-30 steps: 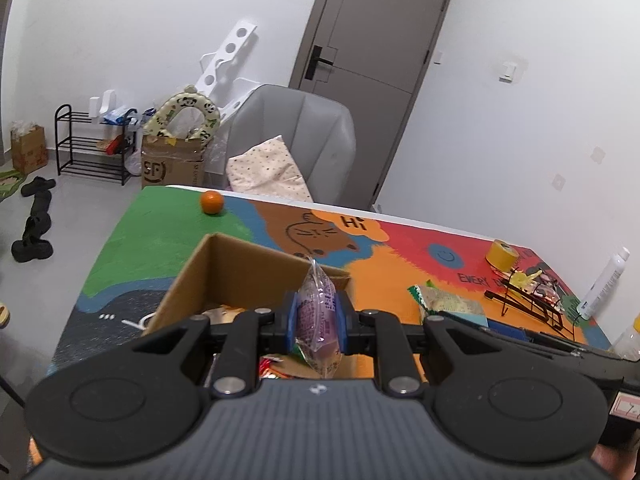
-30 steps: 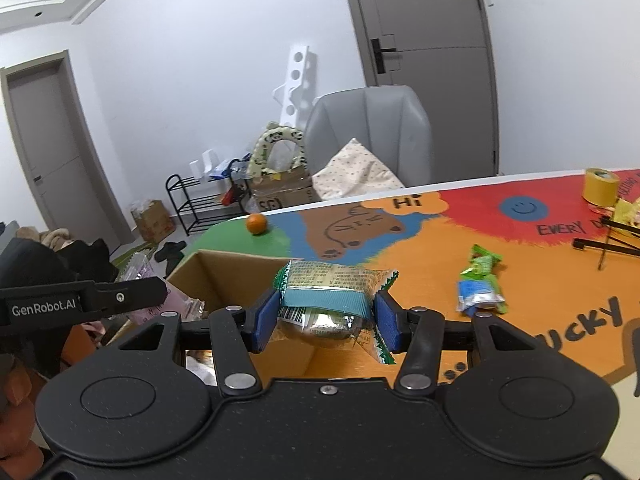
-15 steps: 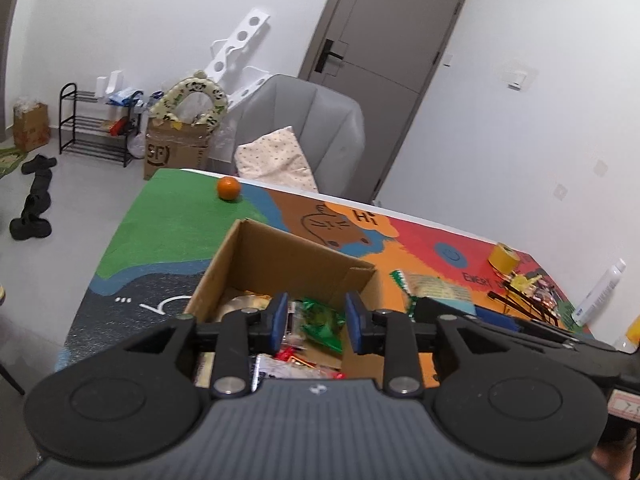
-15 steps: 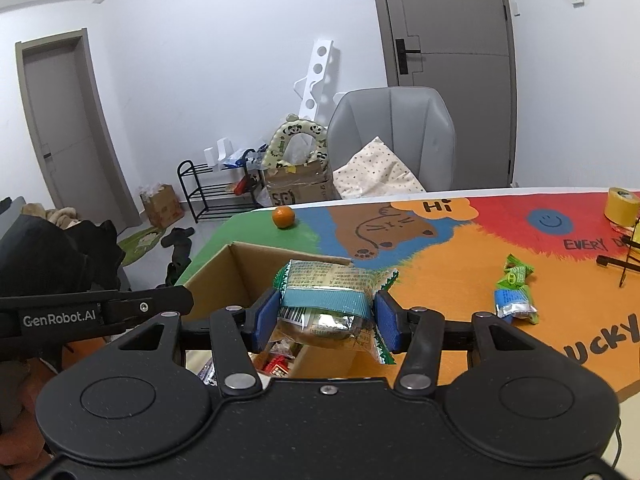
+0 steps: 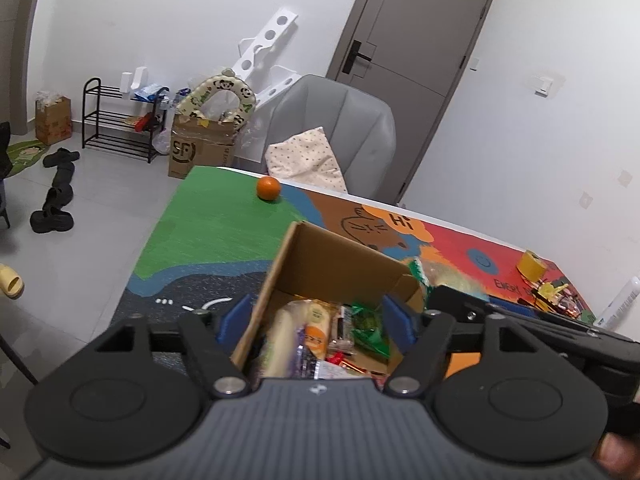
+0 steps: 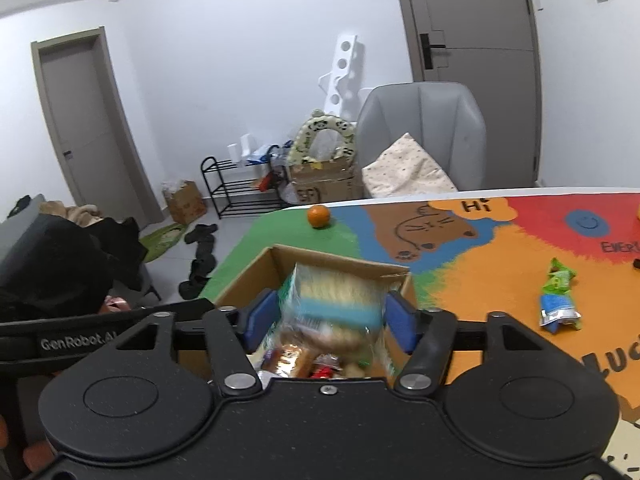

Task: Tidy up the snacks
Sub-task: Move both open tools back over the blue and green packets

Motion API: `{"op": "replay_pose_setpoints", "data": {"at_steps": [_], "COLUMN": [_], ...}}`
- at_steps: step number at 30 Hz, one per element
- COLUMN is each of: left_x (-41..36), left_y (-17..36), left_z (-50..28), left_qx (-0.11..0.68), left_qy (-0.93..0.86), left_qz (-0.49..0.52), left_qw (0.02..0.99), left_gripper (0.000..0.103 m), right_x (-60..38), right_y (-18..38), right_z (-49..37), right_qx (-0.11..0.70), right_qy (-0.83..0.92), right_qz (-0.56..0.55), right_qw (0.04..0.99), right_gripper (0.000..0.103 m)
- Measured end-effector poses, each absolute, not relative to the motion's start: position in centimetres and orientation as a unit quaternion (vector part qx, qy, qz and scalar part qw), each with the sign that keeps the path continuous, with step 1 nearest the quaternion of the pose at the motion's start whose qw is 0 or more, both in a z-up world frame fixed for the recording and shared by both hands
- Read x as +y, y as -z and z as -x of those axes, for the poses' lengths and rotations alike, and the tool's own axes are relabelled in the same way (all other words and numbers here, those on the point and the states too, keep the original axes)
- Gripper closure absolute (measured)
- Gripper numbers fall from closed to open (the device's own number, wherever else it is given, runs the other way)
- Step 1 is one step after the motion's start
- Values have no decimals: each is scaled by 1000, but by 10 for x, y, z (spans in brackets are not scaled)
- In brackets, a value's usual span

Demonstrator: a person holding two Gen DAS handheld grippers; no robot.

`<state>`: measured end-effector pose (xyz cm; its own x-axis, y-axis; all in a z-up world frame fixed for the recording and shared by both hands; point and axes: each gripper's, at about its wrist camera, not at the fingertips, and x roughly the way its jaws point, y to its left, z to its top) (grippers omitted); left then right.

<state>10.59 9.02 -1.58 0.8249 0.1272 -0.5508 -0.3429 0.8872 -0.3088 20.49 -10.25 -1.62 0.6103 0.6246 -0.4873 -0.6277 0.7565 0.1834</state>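
Left gripper released, jaws just spread, nothing between, above cardboard box of jumbled snacks, right gripper just widening, blurred biscuit packet between unpressed pads over box, green packet on worktop

Cracker pack motion-blurred between right tongs, box near wall hidden behind left tongs, tape roll cut by frame edge, snacks in box partly hidden
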Motion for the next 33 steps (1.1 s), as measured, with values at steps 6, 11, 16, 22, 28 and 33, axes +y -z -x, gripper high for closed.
{"op": "replay_pose_setpoints", "data": {"at_steps": [6,11,16,22,28,33], "left_x": [88,73,54,36,22,11], "left_y": [17,19,23,27,28,28], "left_z": [-112,-123,-134,-146,-157,-164], "left_qx": [267,275,286,294,302,307], "left_qy": [-142,-129,-118,-105,-97,-90], "left_qz": [194,184,172,163,156,151], "left_qw": [933,935,935,936,935,935], "left_gripper": [17,16,15,13,12,12], "right_x": [-120,-142,-169,-194,-217,-234], "right_y": [13,18,24,29,32,37], "right_z": [-204,-210,-216,-221,-226,-232], "right_qx": [262,267,277,283,288,294], "right_qy": [-333,-310,-288,-269,-255,-246], "right_qz": [1,-3,-16,-27,-36,-47], "right_qw": [906,912,917,920,922,923], "right_gripper": [30,27,21,14,9,9]}}
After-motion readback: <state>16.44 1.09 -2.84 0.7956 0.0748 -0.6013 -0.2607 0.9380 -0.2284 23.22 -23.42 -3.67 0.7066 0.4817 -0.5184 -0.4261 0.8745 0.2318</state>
